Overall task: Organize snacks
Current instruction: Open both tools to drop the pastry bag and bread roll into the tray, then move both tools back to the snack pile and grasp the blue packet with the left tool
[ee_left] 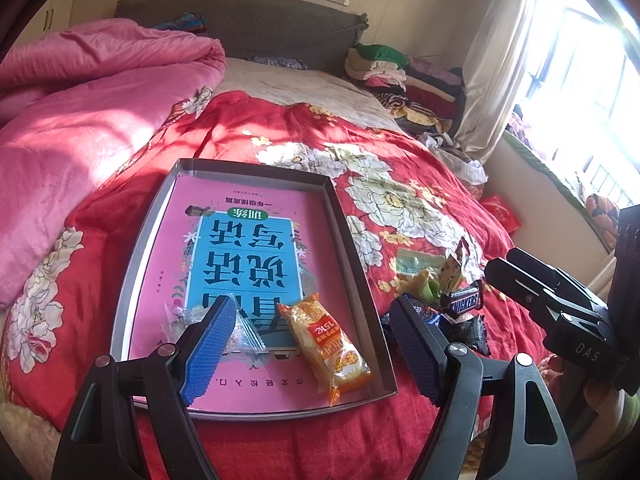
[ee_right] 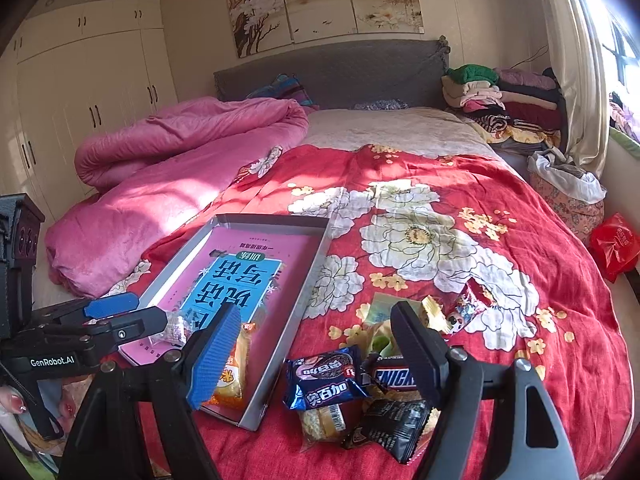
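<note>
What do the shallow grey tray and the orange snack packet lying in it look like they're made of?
Tray: probably thin cardboard with a matte grey finish, judging by its sharp folded walls. Orange snack packet: glossy plastic film, crinkled, with a serrated sealed end.

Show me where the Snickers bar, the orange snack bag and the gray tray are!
Snickers bar (ee_left: 462, 302): left wrist view, on its printed name.
Orange snack bag (ee_left: 326, 340): left wrist view, middle of the wrapper.
Gray tray (ee_right: 310, 280): right wrist view, on its right wall.

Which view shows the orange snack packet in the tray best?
The left wrist view: the orange packet lies whole and unobstructed in the tray. In the right wrist view, the right gripper's blue finger pad covers much of the packet.
</note>
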A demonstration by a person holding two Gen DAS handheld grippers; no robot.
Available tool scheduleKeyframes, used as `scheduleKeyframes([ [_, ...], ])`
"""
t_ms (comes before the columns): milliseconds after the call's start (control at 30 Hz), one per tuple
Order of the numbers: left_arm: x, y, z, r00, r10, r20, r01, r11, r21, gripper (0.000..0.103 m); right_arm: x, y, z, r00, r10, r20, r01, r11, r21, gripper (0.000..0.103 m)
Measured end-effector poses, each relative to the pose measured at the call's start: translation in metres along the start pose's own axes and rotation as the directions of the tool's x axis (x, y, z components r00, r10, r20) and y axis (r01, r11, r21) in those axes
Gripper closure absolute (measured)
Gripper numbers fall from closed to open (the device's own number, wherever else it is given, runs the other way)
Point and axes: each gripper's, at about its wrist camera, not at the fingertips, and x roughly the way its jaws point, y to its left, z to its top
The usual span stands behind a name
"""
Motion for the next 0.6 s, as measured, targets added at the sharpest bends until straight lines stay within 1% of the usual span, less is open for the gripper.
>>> scheduleKeyframes([
  [433,-0.002,-0.022,-0.003,0.999,-0.041,-0.023,0.042,0.999,0.019,0.022,-0.029,-0.037,0.005,0.996,-0.068,0.063,0.065,0.997,0.049,0.026],
  [600,-0.001,-0.034,-0.005,0.998,-0.045,-0.033,0.047,0.998,0.049,0.022,-0.039,-0.053,0.004,0.993,-0.086,0.077,0.080,0.994,0.080,0.026],
])
